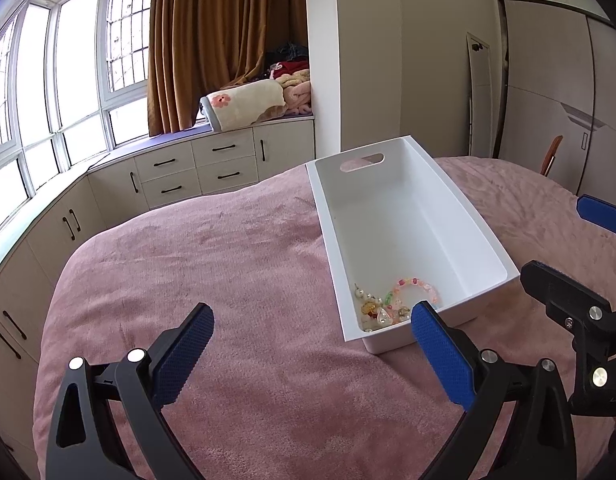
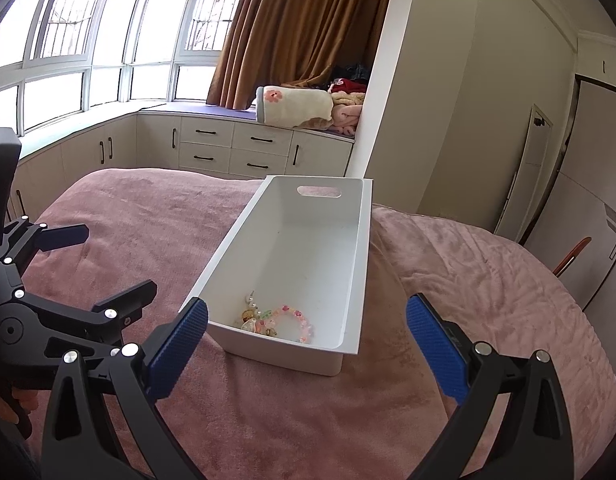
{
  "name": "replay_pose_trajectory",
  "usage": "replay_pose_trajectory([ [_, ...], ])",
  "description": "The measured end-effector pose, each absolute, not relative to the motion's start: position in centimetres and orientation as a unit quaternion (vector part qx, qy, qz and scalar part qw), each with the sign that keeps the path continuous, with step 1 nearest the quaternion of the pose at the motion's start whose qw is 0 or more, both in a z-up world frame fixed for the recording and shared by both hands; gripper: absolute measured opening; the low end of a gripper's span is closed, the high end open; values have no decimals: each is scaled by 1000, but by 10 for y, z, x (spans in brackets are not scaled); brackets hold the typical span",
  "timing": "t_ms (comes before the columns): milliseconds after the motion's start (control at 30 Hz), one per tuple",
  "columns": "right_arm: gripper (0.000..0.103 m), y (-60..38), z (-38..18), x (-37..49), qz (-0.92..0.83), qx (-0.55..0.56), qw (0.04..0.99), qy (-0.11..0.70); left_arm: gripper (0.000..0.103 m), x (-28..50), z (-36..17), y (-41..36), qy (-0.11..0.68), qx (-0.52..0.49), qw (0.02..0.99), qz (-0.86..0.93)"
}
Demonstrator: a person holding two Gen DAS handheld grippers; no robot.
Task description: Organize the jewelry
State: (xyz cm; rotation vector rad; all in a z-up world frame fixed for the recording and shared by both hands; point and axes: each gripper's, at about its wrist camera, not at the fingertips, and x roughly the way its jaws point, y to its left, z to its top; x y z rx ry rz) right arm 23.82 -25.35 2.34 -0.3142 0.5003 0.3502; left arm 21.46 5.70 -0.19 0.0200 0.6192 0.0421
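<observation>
A long white bin [image 1: 460, 204] [image 2: 360, 240] with a handle slot lies on the pink bedspread [image 1: 228, 272] [image 2: 468, 280]. In its near end lies a small heap of jewelry [image 1: 392, 304] [image 2: 276, 320]: a pink beaded bracelet, pearl pieces and amber charms. My left gripper [image 1: 312, 320] is open and empty, just left of and before the bin's near end. My right gripper [image 2: 308, 320] is open and empty, its fingers either side of the bin's near end. Each gripper shows in the other's view: the right one [image 1: 564, 248], the left one [image 2: 116, 264].
Cream drawer cabinets [image 1: 196, 172] [image 2: 228, 148] run under the bay window beyond the bed. Folded blankets [image 1: 248, 104] [image 2: 300, 108] sit on the window seat by a brown curtain. A wardrobe [image 1: 548, 92] stands at right.
</observation>
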Motion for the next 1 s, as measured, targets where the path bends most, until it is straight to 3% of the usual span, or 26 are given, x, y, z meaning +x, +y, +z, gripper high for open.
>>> replay_pose_trajectory([
  [1000,98,-256,25,236,172,-140,944,243,100,212,-4,60,302,21,953,25],
])
